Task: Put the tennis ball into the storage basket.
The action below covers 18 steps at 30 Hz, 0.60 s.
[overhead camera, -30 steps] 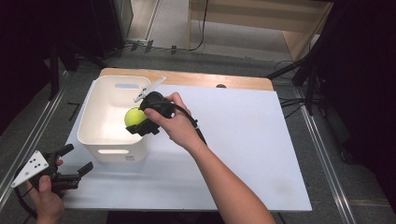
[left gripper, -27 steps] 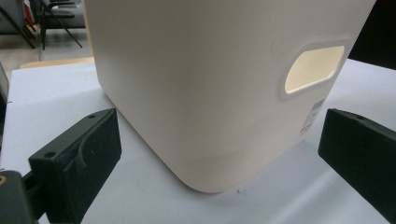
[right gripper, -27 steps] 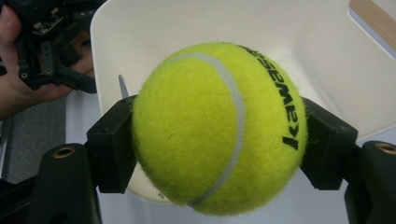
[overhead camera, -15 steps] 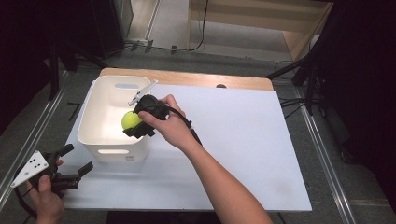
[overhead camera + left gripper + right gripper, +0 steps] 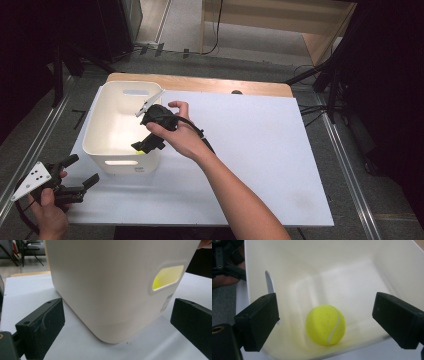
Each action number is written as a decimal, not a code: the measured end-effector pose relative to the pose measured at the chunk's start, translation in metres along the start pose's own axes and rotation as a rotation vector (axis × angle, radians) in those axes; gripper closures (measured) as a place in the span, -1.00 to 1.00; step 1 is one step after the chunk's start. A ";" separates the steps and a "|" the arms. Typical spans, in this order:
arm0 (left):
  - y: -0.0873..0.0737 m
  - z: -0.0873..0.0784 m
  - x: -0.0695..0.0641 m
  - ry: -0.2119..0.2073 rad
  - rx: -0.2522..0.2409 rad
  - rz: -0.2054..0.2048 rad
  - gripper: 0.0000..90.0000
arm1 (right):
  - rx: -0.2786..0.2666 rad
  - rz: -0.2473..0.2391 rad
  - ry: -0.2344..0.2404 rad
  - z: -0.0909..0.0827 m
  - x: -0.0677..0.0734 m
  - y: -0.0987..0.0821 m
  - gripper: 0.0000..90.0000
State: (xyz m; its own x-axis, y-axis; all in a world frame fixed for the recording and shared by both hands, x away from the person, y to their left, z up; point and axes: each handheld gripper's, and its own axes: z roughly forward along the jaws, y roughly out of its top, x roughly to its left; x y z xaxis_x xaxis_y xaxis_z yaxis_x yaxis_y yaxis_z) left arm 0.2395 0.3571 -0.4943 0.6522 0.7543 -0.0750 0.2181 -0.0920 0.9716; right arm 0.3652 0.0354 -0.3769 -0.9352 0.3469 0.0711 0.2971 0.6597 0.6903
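One tennis ball (image 5: 325,325) lies in one white bin (image 5: 107,131), both tongs spread, the right tongs (image 5: 325,322) just opened

Ball: yellow-green tennis ball (image 5: 326,325) with a white seam, whole and round.
Ball place: resting on the floor of the white tub (image 5: 362,272), near its front wall, free of the tongs.
Tub: white plastic, rounded corners, oval handle slots, upright, open top.
Tub place: left part of the white tabletop (image 5: 260,150), near its far edge.

one tennis ball (image 5: 326,325), one white bin (image 5: 107,127), two grippers, one table (image 5: 260,150)
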 end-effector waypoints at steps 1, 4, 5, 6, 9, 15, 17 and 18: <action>0.000 0.000 0.000 -0.001 0.002 0.002 -1.00 | 0.002 0.002 0.001 -0.002 0.000 -0.001 -1.00; 0.000 0.000 0.000 -0.001 0.001 0.001 -1.00 | -0.023 0.004 0.010 -0.007 0.000 -0.005 -1.00; 0.000 0.000 0.000 -0.001 0.003 0.002 -1.00 | -0.032 0.004 0.009 -0.009 0.000 -0.006 -1.00; 0.000 0.000 0.000 -0.001 0.003 0.002 -1.00 | -0.048 0.009 0.008 -0.014 0.000 -0.009 -1.00; 0.000 0.000 0.000 -0.001 0.006 0.003 -1.00 | -0.059 0.011 0.004 -0.019 0.001 -0.012 -1.00; 0.000 0.000 0.000 0.001 0.009 0.004 -1.00 | -0.083 -0.004 -0.028 -0.030 0.000 -0.024 -1.00; 0.000 0.000 0.000 0.002 0.008 0.006 -1.00 | -0.108 0.006 -0.033 -0.036 0.000 -0.030 -1.00; 0.000 0.000 0.000 0.003 0.008 0.005 -1.00 | -0.108 0.006 -0.033 -0.036 0.000 -0.030 -1.00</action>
State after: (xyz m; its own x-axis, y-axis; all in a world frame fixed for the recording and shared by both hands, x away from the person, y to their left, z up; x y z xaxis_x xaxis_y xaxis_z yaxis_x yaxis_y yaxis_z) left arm 0.2396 0.3566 -0.4943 0.6510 0.7559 -0.0694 0.2209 -0.1011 0.9701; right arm 0.3493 -0.0088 -0.3720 -0.9261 0.3736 0.0534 0.2790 0.5825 0.7635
